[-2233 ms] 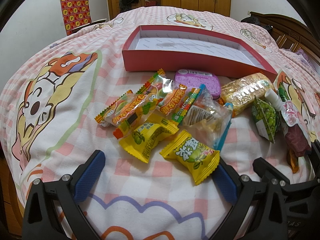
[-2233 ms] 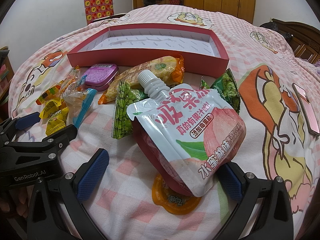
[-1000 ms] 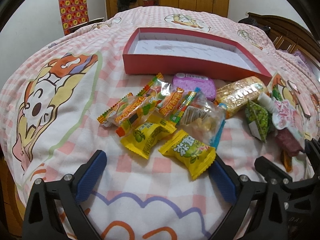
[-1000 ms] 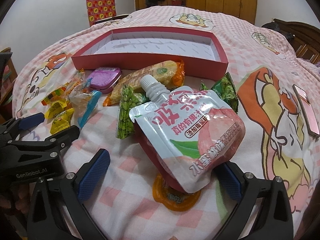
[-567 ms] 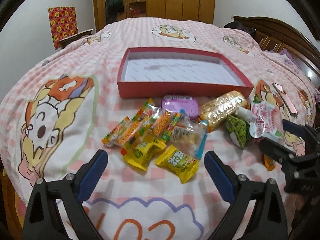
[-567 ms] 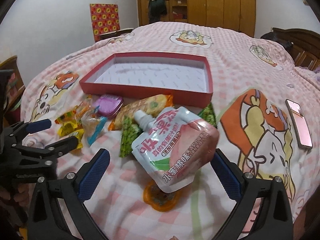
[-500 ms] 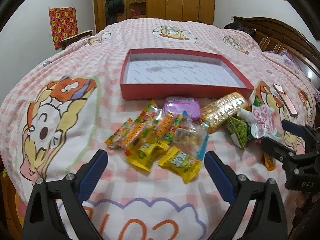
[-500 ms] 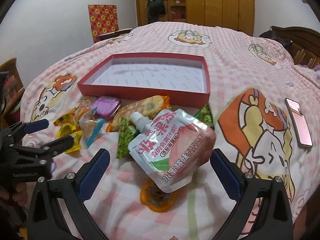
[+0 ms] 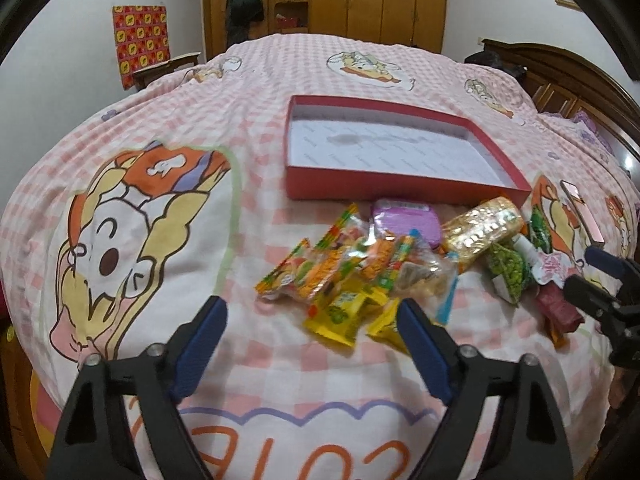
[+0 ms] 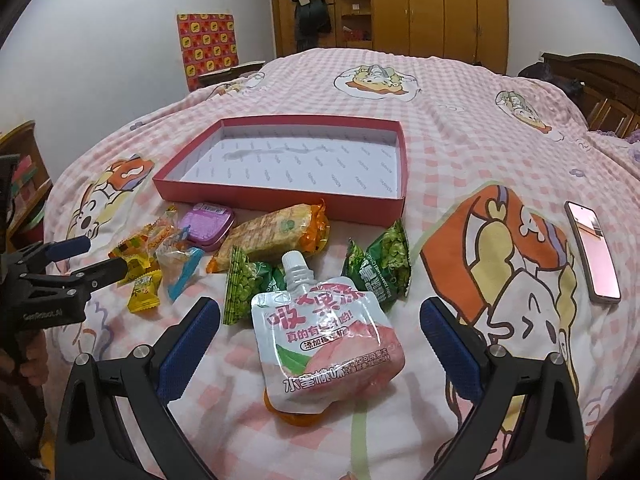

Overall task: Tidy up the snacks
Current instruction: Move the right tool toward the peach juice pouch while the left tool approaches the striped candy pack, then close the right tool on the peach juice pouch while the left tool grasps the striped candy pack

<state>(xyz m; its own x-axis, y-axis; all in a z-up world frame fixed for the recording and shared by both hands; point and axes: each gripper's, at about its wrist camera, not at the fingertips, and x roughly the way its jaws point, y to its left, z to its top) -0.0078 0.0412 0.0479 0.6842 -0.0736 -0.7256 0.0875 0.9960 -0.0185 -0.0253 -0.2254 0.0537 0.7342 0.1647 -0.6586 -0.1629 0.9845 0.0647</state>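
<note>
An empty red box (image 9: 400, 184) (image 10: 280, 200) lies on the bed behind a heap of snacks. The heap holds a purple tin (image 9: 404, 220), a cracker pack (image 9: 484, 228), mixed sweets and yellow candies (image 9: 340, 312). My left gripper (image 9: 310, 336) hovers above the near edge of the candies. Its jaws are closing and the pads touch nothing. My right gripper (image 10: 318, 336) is open above a peach jelly pouch (image 10: 324, 340), which lies flat between its fingers, apart from both pads. Green pea packets (image 10: 384, 260) lie just past the pouch.
An orange jelly cup (image 10: 296, 416) peeks out from under the pouch. A pink phone (image 10: 592, 252) lies on the bedspread to the right. A wooden headboard stands at the right, a wardrobe behind the bed. The left gripper (image 10: 88, 260) shows at the right wrist view's left edge.
Both grippers have risen and drawn back, so the snacks and box look smaller and farther off. The left gripper's fingers stand closer together than before. The snacks have not moved.
</note>
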